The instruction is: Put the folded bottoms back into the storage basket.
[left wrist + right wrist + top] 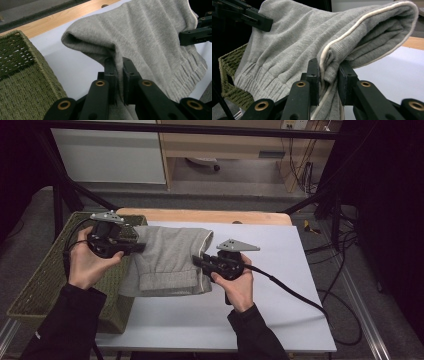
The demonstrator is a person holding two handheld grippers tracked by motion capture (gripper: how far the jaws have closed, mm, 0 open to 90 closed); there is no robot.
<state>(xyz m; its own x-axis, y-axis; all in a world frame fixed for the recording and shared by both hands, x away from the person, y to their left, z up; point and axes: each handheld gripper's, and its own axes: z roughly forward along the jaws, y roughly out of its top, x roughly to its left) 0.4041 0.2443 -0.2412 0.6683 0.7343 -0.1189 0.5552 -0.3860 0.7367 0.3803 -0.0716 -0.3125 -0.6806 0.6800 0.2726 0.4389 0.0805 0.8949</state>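
A folded grey sweatshirt (167,260) with ribbed hem and a cream-piped edge hangs lifted between both grippers above the white table (260,265). My left gripper (142,247) is shut on the sweatshirt's left edge (140,42); the cloth is pinched between the jaws at the left gripper (119,75). My right gripper (196,260) is shut on the sweatshirt's right edge, and the piped fold of the sweatshirt (362,40) runs into the right gripper (329,80). Each gripper view shows the other gripper's black jaw at the garment's far side.
A green woven basket (45,280) stands at the table's left, under my left hand; its corner (22,65) is near the left gripper. A wooden strip (210,216) runs along the table's far edge. Cables trail off the right side.
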